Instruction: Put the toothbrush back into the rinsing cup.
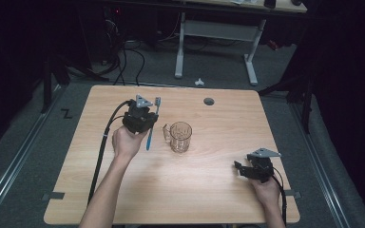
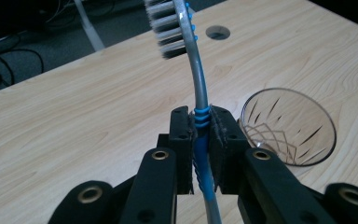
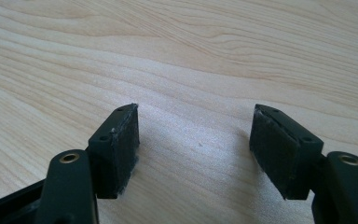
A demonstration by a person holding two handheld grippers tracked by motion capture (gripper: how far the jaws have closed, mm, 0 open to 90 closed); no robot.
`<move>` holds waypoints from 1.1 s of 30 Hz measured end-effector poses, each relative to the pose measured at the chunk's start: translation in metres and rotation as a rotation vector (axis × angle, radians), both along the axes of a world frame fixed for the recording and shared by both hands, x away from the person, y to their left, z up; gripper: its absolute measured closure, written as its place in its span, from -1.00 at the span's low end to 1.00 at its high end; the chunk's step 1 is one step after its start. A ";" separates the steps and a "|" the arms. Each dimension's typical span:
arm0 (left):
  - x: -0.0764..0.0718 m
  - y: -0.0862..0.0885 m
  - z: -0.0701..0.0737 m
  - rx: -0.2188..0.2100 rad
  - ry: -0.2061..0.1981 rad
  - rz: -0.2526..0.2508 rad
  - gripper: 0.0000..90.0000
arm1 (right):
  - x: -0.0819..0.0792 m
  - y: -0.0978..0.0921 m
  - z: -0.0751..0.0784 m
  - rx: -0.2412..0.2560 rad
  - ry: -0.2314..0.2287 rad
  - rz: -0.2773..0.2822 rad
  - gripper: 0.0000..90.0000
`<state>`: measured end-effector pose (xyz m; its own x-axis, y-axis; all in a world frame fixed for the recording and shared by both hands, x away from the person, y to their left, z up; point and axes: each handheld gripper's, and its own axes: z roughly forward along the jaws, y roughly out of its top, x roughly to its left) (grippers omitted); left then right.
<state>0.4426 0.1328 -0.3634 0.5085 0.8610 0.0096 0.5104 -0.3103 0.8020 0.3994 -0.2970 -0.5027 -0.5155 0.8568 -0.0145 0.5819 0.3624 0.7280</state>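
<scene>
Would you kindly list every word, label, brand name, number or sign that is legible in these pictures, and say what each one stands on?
No legible text in any view.
Toothbrush, clamped in the left tongs: no brand or lettering on its handle.
Glass mug: only a cut pattern, no label.
Right tongs, open over the table: plain black pads, no marking.
Dark zigzag mark on the floor: not readable as a character.

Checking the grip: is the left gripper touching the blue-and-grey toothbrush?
Touching. The left gripper view shows the left gripper with both jaws pressed against the toothbrush handle.
</scene>
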 end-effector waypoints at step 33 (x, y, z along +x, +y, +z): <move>0.025 -0.027 0.014 -0.064 -0.165 0.013 0.78 | 0.000 0.000 0.000 0.002 -0.001 0.001 -0.26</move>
<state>0.4673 0.1056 -0.3493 0.4931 0.8692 0.0366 0.3743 -0.2499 0.8930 0.3996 -0.2972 -0.5028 -0.5164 0.8563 -0.0132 0.5809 0.3616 0.7293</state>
